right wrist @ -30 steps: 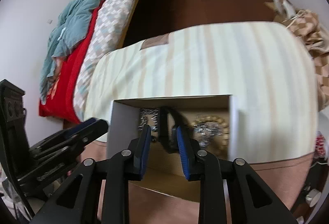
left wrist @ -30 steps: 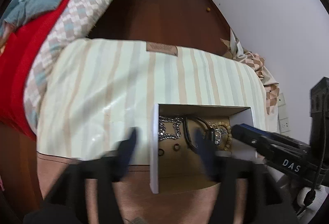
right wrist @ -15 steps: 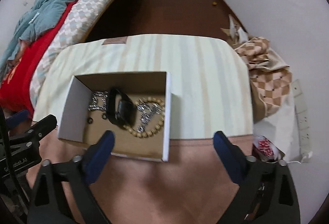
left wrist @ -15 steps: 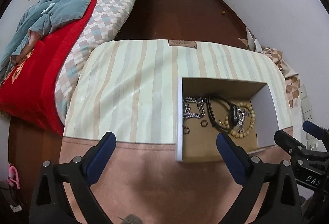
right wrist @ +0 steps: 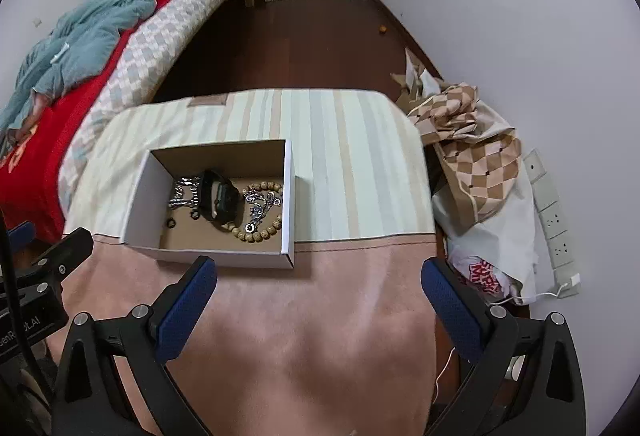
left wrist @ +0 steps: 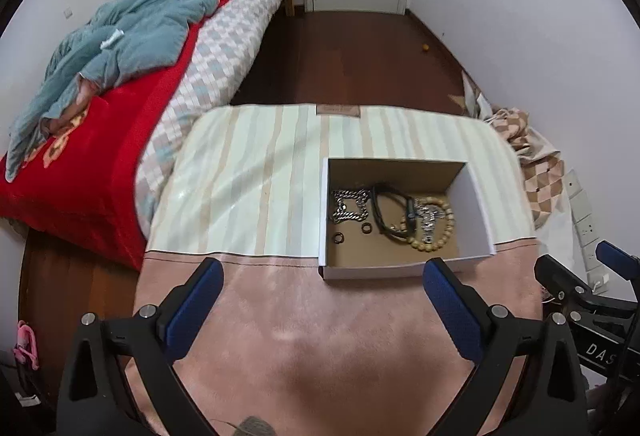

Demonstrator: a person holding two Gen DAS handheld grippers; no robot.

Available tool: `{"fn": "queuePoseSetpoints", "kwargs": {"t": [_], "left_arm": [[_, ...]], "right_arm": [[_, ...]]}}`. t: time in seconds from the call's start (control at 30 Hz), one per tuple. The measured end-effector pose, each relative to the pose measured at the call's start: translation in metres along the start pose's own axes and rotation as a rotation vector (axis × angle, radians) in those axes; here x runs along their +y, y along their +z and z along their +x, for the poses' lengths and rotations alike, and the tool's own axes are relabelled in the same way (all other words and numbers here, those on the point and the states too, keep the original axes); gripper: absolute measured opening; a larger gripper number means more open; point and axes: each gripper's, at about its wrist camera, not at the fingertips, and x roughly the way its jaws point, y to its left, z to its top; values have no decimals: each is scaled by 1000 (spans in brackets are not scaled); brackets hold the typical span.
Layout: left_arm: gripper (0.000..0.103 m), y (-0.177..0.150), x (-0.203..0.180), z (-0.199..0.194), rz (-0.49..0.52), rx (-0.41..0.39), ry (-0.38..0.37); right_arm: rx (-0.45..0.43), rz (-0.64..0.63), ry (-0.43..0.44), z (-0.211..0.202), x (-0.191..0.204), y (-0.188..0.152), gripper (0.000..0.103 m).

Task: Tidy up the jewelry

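Both tools (left wrist: 322, 290) (right wrist: 318, 288) withdrew, spread; box (left wrist: 404, 270) lies ahead.

Both tongs, the left tongs (left wrist: 322, 294) and the right tongs (right wrist: 318, 290), share one build: matte black angular frames with triangular cut-outs, silver round screw heads at the joints, textured blue pads (left wrist: 452, 310) lining each finger, and white lettering on the black body.
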Motion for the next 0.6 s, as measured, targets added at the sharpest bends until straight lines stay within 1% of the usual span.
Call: {"fn": "queuePoseSetpoints", "kwargs": {"t": [0.2,0.4,0.6], "left_arm": [[102,-7,-3,-61,7,-78,0],[102,-13,1,-121,2,-150,-15],[102,-23,8,-167,-14,-194,-23]], "right_arm": [[-76,18,13,-64,-8,-10,103],[-165,20,24,-138,-9,-21,103],[-230,6,26,-198,-10,-34,103]]}}
